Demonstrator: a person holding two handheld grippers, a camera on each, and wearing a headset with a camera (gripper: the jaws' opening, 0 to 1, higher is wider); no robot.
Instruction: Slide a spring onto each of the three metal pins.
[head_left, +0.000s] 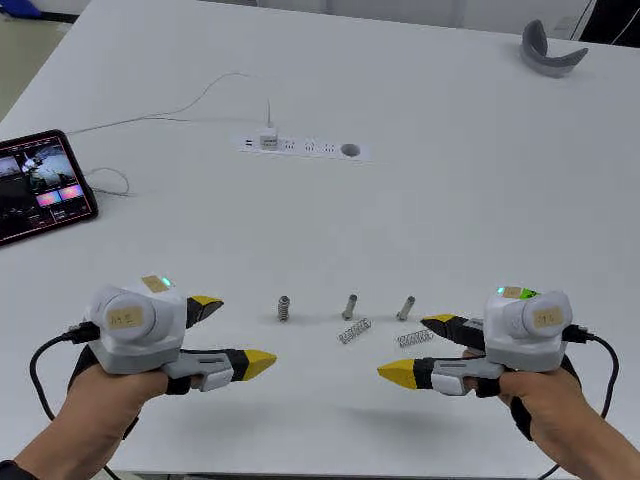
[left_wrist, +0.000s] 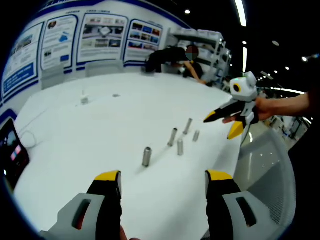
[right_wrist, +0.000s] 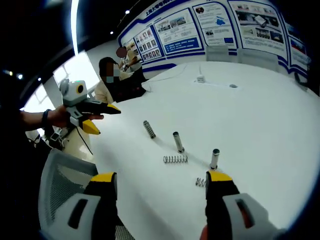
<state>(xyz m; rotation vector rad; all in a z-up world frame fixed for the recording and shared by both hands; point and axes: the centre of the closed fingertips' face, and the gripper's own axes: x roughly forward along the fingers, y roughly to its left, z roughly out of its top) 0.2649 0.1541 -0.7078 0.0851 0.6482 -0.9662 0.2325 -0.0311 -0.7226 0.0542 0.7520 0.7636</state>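
White counter (head_left: 420, 230) is spread across the head view. At lower left, the left hand-held gripper (head_left: 235, 332) is held wide open and empty. At lower centre three upright pins are lined up: the left pin (head_left: 284, 308) appears already sleeved by a spring, while the middle pin (head_left: 349, 306) and the right pin (head_left: 406, 307) are bare. Just below them, one loose spring (head_left: 354, 330) and another loose spring (head_left: 414, 338) are laid flat, long axes roughly left-right. The latter is nearest the right hand-held gripper (head_left: 408, 347), which is also open and empty.

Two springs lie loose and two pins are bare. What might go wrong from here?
1. The bare pins seem to stand free on the table, close together; a nudge may topple one, or the sprung pin beside them.
2. The springs lie flat and small; pinched, one may roll away or flick out.
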